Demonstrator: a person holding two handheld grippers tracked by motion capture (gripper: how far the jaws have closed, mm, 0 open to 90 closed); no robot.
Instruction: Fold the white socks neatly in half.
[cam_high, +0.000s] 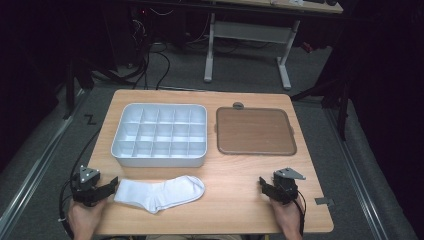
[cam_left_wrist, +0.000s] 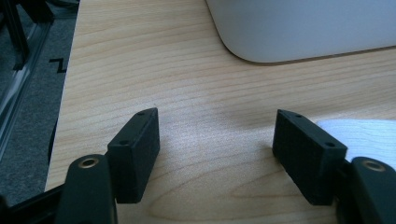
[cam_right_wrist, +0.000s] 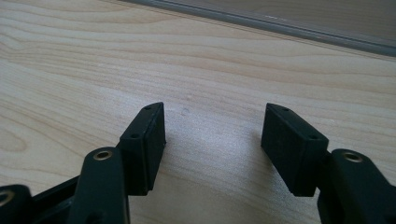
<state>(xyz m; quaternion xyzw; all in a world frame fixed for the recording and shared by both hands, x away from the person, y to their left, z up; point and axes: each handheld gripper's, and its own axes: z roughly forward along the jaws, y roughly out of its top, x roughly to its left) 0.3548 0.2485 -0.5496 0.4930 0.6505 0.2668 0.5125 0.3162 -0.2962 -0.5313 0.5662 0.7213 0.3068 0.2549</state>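
Observation:
A white sock (cam_high: 162, 192) lies flat near the front of the wooden table (cam_high: 240, 170). My left gripper (cam_high: 111, 186) rests on the table just left of the sock's cuff, open, with bare wood between its jaws. In the left gripper view (cam_left_wrist: 217, 128) the sock's edge (cam_left_wrist: 369, 135) shows behind the right jaw. My right gripper (cam_high: 265, 186) sits at the front right, open over bare wood, as the right gripper view (cam_right_wrist: 215, 126) confirms. A white compartment tray (cam_high: 160, 135) stands behind the sock, and a brown tray (cam_high: 255, 131) sits to its right.
The white tray's rounded corner (cam_left_wrist: 261, 46) is in front of the left gripper. The brown tray's grey rim (cam_right_wrist: 280, 25) runs across the top of the right gripper view. A desk frame (cam_high: 247, 45) and cables lie on the floor beyond the table.

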